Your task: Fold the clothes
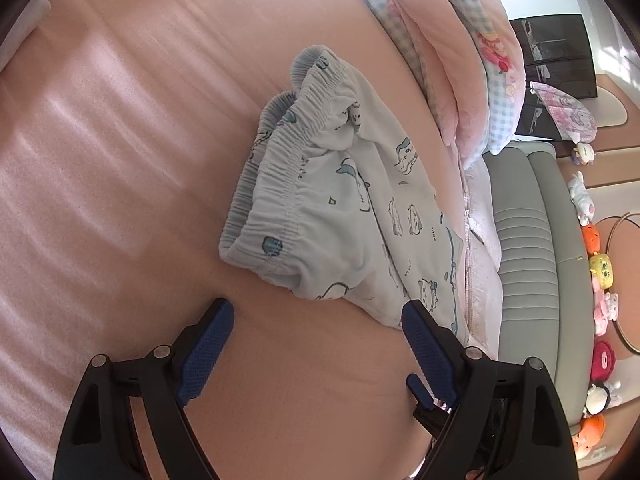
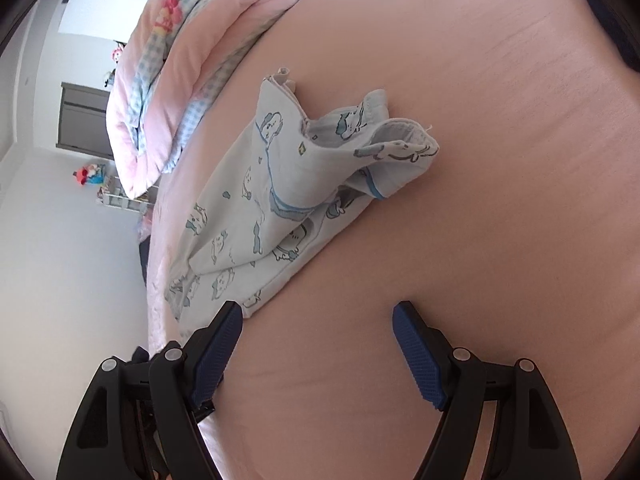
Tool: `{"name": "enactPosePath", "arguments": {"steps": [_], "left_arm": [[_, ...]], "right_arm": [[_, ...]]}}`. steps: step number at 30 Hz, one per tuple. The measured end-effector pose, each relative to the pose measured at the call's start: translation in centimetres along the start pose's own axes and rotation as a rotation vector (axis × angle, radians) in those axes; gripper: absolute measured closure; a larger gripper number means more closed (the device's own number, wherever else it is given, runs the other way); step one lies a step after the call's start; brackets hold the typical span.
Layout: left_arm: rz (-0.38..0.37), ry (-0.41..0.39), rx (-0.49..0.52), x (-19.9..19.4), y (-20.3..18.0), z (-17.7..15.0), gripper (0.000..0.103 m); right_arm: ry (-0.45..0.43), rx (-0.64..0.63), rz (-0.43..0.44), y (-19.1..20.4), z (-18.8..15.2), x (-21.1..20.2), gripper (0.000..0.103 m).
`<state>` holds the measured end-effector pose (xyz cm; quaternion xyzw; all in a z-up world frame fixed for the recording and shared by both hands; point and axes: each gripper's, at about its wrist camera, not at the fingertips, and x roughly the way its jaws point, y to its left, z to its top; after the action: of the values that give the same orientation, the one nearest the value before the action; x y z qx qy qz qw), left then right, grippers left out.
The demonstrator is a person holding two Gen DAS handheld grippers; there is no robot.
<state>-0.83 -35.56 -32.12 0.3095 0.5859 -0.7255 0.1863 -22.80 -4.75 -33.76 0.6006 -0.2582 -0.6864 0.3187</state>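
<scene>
- Left wrist view has the pale blue printed shorts (image 1: 332, 208) lying crumpled on the pink bedsheet (image 1: 120, 160), just ahead of the left gripper (image 1: 318, 312), elastic waistband (image 1: 288, 152) bunched on the side facing its left finger.
- Right wrist view catches the same shorts (image 2: 280, 192) from the leg end, one hem (image 2: 400, 148) curled open ahead and a lower corner lying just beside the right gripper's (image 2: 318, 314) left fingertip.
- Both grippers are spread wide and carry nothing; only bare sheet sits between each pair of fingers.
- Judging the step: this looks like the reach-in before the garment gets flattened. Best bet is for the left gripper to pinch the waistband edge and the right to take a leg hem, each catching both layers, then pull apart so the wrinkles go before any fold.
- Risk, I'd say: grabbing sheet along with cloth, so fingers should close on a lifted edge.
- Pose: both grippers tilt down toward the bed, shorts ahead of each.
- Beyond the shorts, a pink and checked quilt (image 1: 460, 60) is heaped at the far side; plush toys (image 1: 600, 280) line the right edge.
</scene>
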Motion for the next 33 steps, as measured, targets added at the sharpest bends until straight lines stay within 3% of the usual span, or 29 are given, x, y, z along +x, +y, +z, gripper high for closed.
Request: {"name": "enactPosePath", "arguments": {"steps": [5, 11, 17, 21, 33], "left_arm": [[-0.008, -0.024, 0.024, 0.6, -0.3, 0.4, 0.015], [-0.03, -0.034, 0.03, 1.3, -0.8, 1.1, 0.0], [0.051, -0.046, 0.107, 2.3, -2.2, 1.3, 0.0], [0.061, -0.057, 0.128, 2.5, -2.6, 1.4, 0.0], [-0.032, -0.064, -0.033, 2.7, -1.4, 3.9, 0.0]], "right_arm": [[-0.025, 0.029, 0.045, 0.0, 0.9, 0.5, 0.025], [-0.039, -0.021, 0.028, 1.0, 2.2, 1.4, 0.025], [-0.055, -0.057, 0.02, 1.9, 3.8, 2.6, 0.025], [-0.06, -0.035, 0.05, 1.7, 4.4, 2.8, 0.021], [-0.07, 0.12, 0.143, 0.8, 6.8, 3.7, 0.016]]}}
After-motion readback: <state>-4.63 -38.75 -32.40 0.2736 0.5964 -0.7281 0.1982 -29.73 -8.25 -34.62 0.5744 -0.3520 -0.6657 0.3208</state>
